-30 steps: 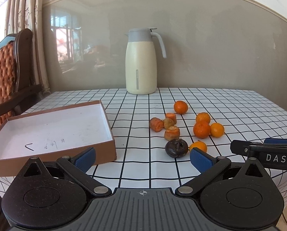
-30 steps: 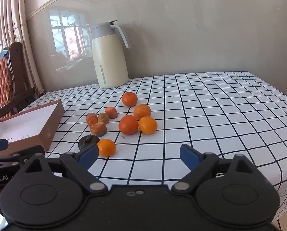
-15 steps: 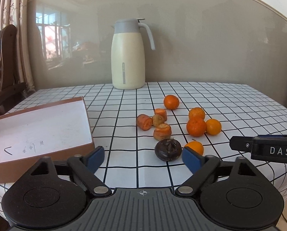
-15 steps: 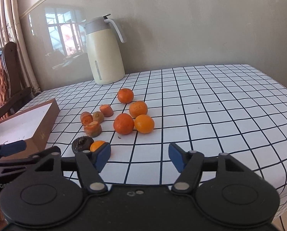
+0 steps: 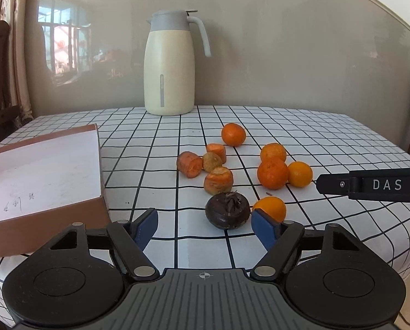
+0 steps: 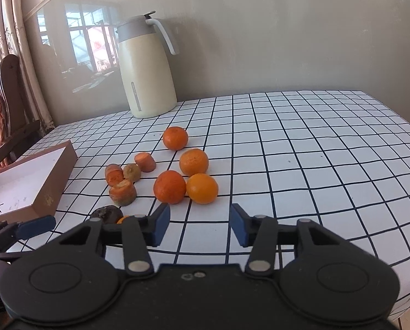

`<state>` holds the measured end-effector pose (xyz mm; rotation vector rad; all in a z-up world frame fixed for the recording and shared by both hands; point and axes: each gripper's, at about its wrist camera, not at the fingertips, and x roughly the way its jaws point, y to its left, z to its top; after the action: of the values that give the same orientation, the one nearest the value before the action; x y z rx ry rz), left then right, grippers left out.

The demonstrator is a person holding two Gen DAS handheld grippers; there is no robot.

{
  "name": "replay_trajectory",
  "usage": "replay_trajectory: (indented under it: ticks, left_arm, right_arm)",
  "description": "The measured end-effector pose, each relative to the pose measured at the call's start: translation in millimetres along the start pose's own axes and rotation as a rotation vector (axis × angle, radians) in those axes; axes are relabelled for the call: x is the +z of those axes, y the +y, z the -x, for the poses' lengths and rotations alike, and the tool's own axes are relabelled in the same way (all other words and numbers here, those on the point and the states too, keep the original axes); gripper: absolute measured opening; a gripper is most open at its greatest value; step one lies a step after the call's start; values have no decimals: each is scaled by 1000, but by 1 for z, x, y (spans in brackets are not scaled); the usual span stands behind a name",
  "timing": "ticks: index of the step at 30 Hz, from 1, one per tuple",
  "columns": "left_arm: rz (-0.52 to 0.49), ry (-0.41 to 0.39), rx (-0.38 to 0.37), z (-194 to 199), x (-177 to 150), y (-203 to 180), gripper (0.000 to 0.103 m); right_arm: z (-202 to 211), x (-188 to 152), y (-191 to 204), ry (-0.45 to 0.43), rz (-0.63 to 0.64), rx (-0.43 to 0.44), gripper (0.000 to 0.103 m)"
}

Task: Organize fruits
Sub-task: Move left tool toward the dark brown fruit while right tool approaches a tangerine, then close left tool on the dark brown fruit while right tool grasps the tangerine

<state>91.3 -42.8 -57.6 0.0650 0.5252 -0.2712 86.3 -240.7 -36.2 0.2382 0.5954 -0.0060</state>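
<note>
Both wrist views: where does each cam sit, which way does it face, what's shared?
Left wrist: on the left gripper, low at the table's near edge, facing the wall; open blue pads frame the dark fruit, brown box at left, the right gripper's finger at right.
Right wrist: on the right gripper, further right and angled left; open pads below the oranges, the left gripper's blue tip at far left.
Shared: cream jug, carrot pieces, checked tablecloth.

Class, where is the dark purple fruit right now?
In the left wrist view, the dark purple fruit sits on the checked table, nearest the camera, touching an orange on its right.
</note>
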Motion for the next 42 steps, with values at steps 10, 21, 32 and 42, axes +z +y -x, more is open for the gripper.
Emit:
replay_trajectory:
  ticks: [10, 21, 32, 42]
  left_arm:
    - [15, 20, -11, -15, 0, -3, 67]
    - [26, 29, -12, -30, 2, -9, 65]
    - [35, 34, -22, -42, 5, -17, 61]
    - [16, 19, -1, -46, 3, -23, 56]
  right_arm:
    - [-15, 9, 3, 4, 9, 13, 36]
    - [-30, 14, -6, 21, -3, -4, 35]
    - [-49, 21, -14, 36, -31, 5, 35]
    - [-59, 24, -15, 35, -59, 11, 35]
